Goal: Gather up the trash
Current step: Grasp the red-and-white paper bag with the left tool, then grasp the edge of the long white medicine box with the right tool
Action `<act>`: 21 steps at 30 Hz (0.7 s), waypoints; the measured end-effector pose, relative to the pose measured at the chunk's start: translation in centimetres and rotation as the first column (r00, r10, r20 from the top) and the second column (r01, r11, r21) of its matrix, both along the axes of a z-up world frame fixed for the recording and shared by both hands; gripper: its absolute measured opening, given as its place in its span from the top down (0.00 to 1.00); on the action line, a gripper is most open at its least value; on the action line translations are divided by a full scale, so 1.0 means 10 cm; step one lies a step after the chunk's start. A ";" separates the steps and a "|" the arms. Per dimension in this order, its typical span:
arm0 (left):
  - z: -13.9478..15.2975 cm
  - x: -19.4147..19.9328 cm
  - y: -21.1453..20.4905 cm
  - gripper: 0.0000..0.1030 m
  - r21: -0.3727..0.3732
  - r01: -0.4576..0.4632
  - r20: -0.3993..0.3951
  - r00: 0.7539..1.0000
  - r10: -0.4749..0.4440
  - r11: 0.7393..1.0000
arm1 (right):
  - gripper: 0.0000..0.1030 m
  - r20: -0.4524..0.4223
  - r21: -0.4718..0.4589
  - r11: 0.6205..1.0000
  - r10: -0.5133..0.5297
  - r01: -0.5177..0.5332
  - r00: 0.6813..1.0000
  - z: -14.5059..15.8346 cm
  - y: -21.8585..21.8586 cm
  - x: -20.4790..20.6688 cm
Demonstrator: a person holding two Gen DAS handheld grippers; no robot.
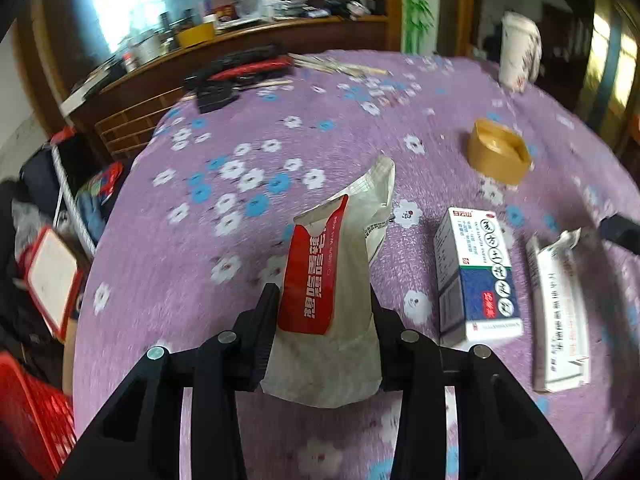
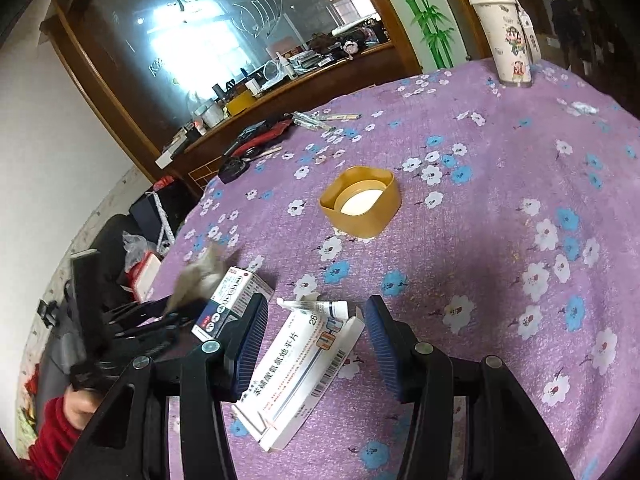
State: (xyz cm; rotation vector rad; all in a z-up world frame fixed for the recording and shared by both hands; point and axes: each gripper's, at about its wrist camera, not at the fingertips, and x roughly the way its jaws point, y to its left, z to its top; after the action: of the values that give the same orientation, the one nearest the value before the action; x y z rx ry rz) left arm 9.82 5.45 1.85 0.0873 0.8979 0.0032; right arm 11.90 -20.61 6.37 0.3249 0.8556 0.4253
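left gripper (image 1: 324, 312): clamped on red-white pouch (image 1: 332, 280), lower centre | right gripper (image 2: 316, 332): jaws apart, straddling white carton (image 2: 296, 376), pads clear | purple tablecloth (image 2: 500, 208)

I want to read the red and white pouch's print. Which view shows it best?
Left wrist: the pouch fills the centre between the left gripper's fingers, print sharp. The right wrist view shows only a blurred grey scrap of it.

In the right wrist view the packet (image 2: 200, 276) is a grey blur, its print unreadable.
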 end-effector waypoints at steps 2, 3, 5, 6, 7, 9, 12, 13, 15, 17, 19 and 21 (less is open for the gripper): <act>0.10 -0.13 0.03 0.63 -0.012 -0.018 0.062 0.998 0.019 1.000 | 0.46 0.009 -0.025 1.000 0.011 -0.010 1.000 -0.01 0.04 -0.01; 0.14 -0.19 0.06 0.63 -0.034 -0.029 0.092 0.995 0.032 0.999 | 0.46 0.013 -0.032 0.999 0.017 -0.017 1.000 -0.01 0.06 -0.01; 0.16 -0.24 0.12 0.63 -0.071 -0.049 0.125 0.991 0.057 0.996 | 0.46 0.020 -0.056 0.998 0.030 -0.029 0.999 -0.02 0.11 -0.02; 0.17 -0.25 0.15 0.63 -0.078 -0.055 0.141 0.988 0.066 0.995 | 0.46 0.021 -0.068 0.997 0.037 -0.035 0.999 -0.03 0.13 -0.03; 0.16 -0.25 0.16 0.63 -0.074 -0.054 0.156 0.986 0.065 0.996 | 0.46 0.017 -0.083 0.996 0.042 -0.041 0.999 -0.03 0.16 -0.04; 0.15 -0.25 0.19 0.63 -0.059 -0.051 0.169 0.984 0.061 0.997 | 0.47 0.024 -0.124 0.991 0.054 -0.051 0.998 0.00 0.21 -0.07; 0.13 -0.24 0.25 0.63 -0.091 -0.034 0.156 0.987 0.048 0.995 | 0.47 0.037 -0.224 0.969 0.112 -0.101 0.993 0.07 0.36 -0.10; 0.13 -0.24 0.26 0.63 -0.098 -0.029 0.154 0.987 0.044 0.995 | 0.47 0.041 -0.278 0.952 0.144 -0.127 0.989 0.10 0.43 -0.10; 0.15 -0.26 0.27 0.63 -0.108 -0.021 0.159 0.987 0.038 0.994 | 0.47 0.045 -0.364 0.917 0.191 -0.162 0.981 0.14 0.52 -0.09; 0.16 -0.29 0.26 0.63 -0.110 -0.013 0.170 0.985 0.032 0.994 | 0.47 0.026 -0.438 0.877 0.234 -0.200 0.972 0.13 0.57 -0.01; 0.18 -0.31 0.23 0.63 -0.093 -0.006 0.182 0.983 0.023 0.996 | 0.47 0.007 -0.453 0.860 0.267 -0.235 0.964 0.09 0.57 0.08; 0.18 -0.31 0.20 0.63 -0.089 0.004 0.186 0.983 0.013 0.996 | 0.47 -0.024 -0.457 0.845 0.301 -0.278 0.953 0.01 0.58 0.16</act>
State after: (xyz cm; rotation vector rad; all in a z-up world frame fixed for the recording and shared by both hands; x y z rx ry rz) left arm 6.70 7.50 3.64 0.0012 0.7102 -0.0241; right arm 13.55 -14.82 6.48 -0.2569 0.9326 0.4947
